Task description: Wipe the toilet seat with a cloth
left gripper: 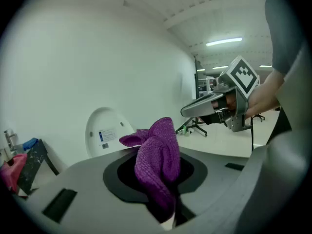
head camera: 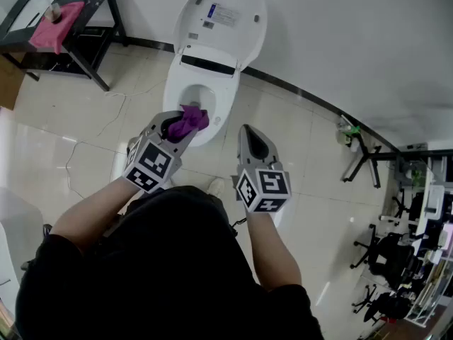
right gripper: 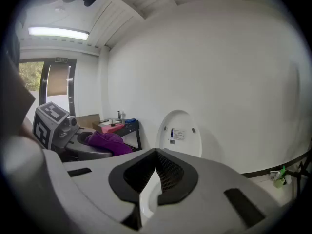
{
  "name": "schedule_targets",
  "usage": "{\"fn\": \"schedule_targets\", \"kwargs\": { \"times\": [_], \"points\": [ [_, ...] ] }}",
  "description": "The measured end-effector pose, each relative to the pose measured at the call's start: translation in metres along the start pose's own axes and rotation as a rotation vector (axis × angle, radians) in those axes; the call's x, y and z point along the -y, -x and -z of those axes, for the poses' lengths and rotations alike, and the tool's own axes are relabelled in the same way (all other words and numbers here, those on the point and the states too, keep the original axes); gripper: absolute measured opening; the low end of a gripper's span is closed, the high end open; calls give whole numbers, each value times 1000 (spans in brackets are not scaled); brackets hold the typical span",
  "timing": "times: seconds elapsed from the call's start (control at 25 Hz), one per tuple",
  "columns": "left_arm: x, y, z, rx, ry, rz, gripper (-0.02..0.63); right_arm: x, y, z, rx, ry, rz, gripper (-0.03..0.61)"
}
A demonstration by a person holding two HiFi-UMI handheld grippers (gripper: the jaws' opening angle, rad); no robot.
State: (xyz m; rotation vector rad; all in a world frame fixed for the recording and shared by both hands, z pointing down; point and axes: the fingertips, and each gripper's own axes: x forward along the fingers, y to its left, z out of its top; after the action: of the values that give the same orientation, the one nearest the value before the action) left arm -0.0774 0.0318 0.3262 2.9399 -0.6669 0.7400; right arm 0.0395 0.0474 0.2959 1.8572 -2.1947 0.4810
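Seen from above, a person stands facing a white toilet with its lid (head camera: 225, 20) raised against the wall, holding a pair of tongs in each hand. The left tongs (head camera: 182, 129) are clenched on a bunched purple cloth (head camera: 190, 118), which sits over the front of the toilet seat (head camera: 173, 94); whether it touches the seat cannot be told. The right tongs (head camera: 248, 131) have their jaws pressed together with nothing between them and hang just beside the toilet's front, over the tiled floor (head camera: 311, 183), while a pink cloth (head camera: 53, 25) lies on a black-framed tabletop (head camera: 20, 11) well apart at far left.
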Motion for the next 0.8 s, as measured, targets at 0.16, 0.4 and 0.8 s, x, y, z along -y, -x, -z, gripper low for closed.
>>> {"fn": "schedule_targets", "kwargs": {
  "times": [0.16,0.4,0.8],
  "points": [
    [-19,-12,14,-21,-9,15,100,-5,-16,-1,-4,8,16,17],
    [-39,-57,43,-86,8,28,100,10,-49,14,-28,-19,24,17],
    [-83,-208,139,-274,87,27,100,83,-157,78,-69,-87,-10,17]
  ]
}}
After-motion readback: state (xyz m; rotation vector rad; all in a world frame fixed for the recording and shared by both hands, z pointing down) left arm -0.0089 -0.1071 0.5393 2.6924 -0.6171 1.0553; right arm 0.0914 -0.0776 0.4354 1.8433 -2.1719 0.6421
